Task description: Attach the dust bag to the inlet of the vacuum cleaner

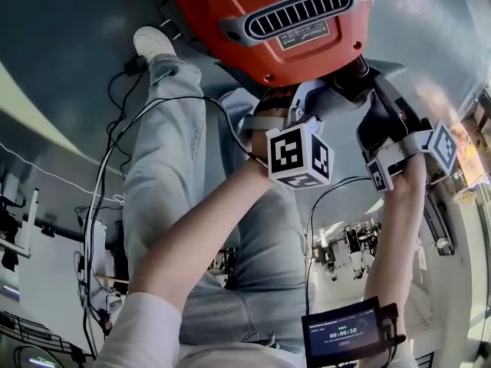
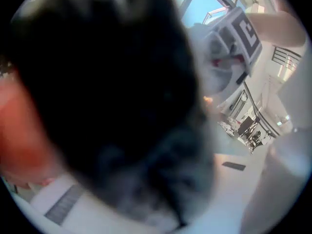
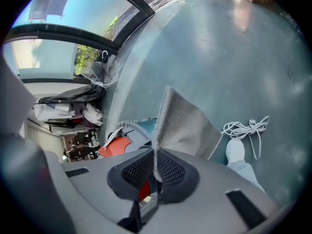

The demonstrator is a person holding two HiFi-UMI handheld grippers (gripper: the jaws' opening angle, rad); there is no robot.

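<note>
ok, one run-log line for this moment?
right gripper: shut on grey mesh fabric dust bag | left gripper: shut, its view blocked by dark blur | orange plastic vacuum cleaner: just beyond both grippers | attachment: unclear

A smooth grey floor [image 1: 54, 44] spreads under everything. A leg in light blue jeans [image 1: 165, 167] stretches out across it and ends in a white sneaker [image 1: 153, 43]. Thin black cables [image 1: 98, 198] trail along beside that leg. A bundled white cord [image 3: 246, 128] lies on the floor near the sneaker. Low down, a small black screen [image 1: 341, 333] shows light digits. Under the big windows [image 3: 53, 13] sits a heap of dark and white clutter [image 3: 73, 106].
</note>
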